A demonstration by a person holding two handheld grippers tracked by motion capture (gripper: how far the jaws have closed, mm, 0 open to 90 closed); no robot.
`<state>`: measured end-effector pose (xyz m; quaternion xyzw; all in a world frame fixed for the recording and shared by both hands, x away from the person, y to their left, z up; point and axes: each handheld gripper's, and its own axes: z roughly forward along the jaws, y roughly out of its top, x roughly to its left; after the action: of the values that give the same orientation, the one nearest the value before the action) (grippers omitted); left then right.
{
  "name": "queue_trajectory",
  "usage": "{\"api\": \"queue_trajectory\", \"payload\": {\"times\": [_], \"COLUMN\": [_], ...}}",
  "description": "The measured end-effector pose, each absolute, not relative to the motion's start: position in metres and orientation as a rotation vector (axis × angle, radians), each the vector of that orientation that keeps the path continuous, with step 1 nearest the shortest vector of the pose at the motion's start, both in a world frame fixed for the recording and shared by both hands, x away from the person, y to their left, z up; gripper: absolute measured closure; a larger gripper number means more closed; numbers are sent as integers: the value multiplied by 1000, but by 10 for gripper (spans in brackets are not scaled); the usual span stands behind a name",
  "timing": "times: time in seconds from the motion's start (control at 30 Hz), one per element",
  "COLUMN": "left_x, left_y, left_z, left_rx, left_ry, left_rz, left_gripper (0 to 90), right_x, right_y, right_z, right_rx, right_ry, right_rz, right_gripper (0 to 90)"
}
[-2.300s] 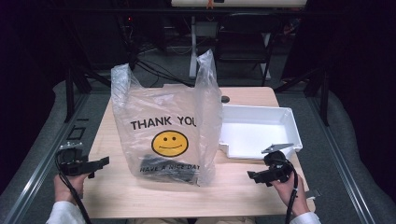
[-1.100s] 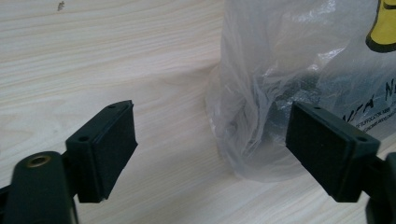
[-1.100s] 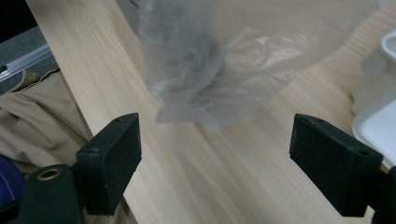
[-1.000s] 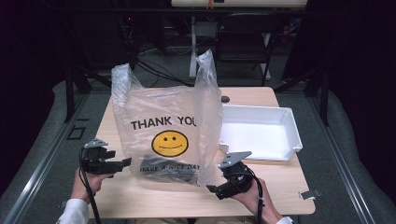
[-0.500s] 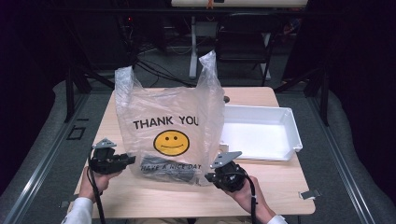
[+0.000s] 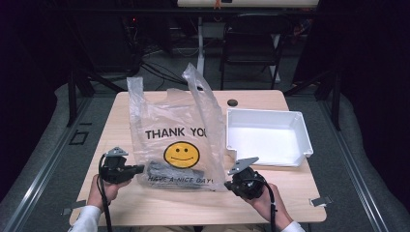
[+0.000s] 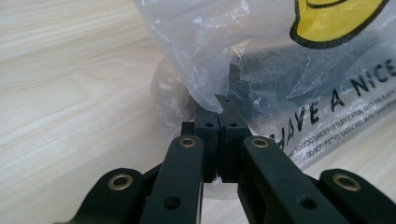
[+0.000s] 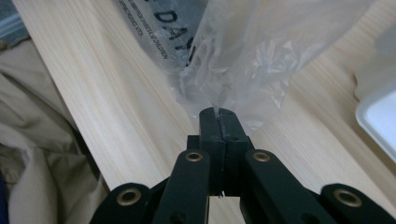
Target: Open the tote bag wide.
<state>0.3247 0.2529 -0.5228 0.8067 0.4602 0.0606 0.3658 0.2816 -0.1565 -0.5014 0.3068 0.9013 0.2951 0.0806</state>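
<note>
We see the bag (image 6: 180, 145) upright mid-desk (image 6: 145, 208), beside a white tray (image 6: 270, 137), left hand-held gripper (image 7: 218, 105) jaws just closed, pinching the bag's lower left corner, right hand-held gripper (image 8: 218, 114) clamped on its lower right corner, dark item inside.

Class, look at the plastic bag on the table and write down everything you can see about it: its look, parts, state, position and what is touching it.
The plastic bag is thin, clear, crinkled film standing upright on the wooden table, its two handle loops raised. It is printed in black with THANK YOU, a yellow smiley face and HAVE A NICE DAY. Something dark lies inside at the bottom. A white tray sits beside it. The left tool is shut on its lower left corner and the right tool on its lower right corner, each pinching the film.
</note>
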Motion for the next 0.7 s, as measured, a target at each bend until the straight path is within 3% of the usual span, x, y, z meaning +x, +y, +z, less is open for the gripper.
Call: {"api": "queue_trajectory", "payload": {"times": [0.7], "left_x": [313], "left_y": [220], "left_z": [-524], "left_rx": [2162], "left_ry": [1104], "left_rz": [116], "left_gripper": [892], "right_x": [296], "right_y": [-188], "right_z": [-519], "right_rx": [1128], "right_ry": [2698], "right_rz": [685], "right_gripper": [900]}}
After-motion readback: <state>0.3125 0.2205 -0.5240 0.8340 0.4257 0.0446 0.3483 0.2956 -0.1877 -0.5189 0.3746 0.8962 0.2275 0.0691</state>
